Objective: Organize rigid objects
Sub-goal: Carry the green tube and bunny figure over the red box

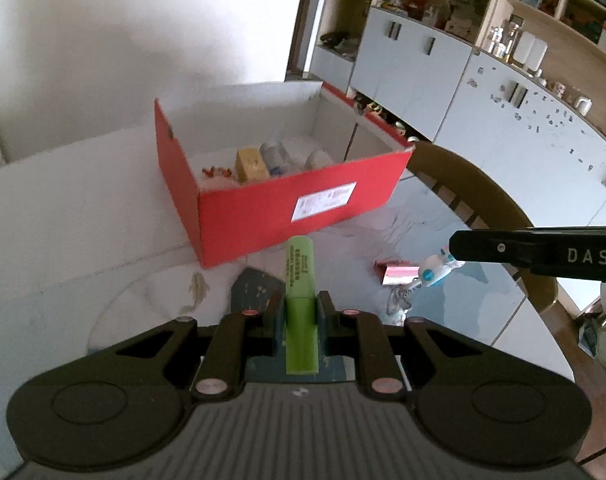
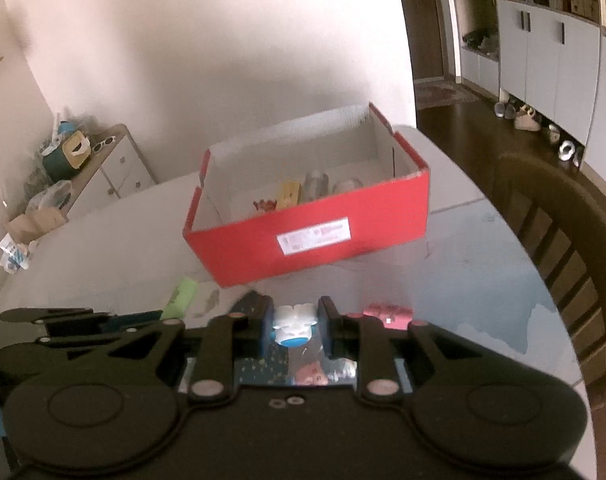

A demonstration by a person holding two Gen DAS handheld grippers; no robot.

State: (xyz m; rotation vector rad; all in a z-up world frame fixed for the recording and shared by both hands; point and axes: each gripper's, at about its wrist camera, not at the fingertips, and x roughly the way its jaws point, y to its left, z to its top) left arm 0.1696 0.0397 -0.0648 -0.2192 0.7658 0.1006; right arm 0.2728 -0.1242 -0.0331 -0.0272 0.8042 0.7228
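My left gripper (image 1: 301, 305) is shut on a green highlighter (image 1: 299, 272) and holds it above the table, pointing at the red box (image 1: 287, 216). My right gripper (image 2: 295, 314) is shut on a small white and blue toy figure (image 2: 295, 324); the same toy shows in the left wrist view (image 1: 437, 270) at the tip of the right gripper. The open red box (image 2: 315, 240) stands ahead of both grippers and holds a yellow block (image 1: 251, 164), small bottles (image 1: 275, 154) and a small red item (image 1: 215, 171).
A pink and red small box (image 1: 397, 272) (image 2: 389, 314) lies on the table in front of the red box. A dark flat piece (image 1: 255, 288) lies under the left gripper. A wooden chair (image 2: 559, 220) stands at the table's right edge. Cabinets stand beyond.
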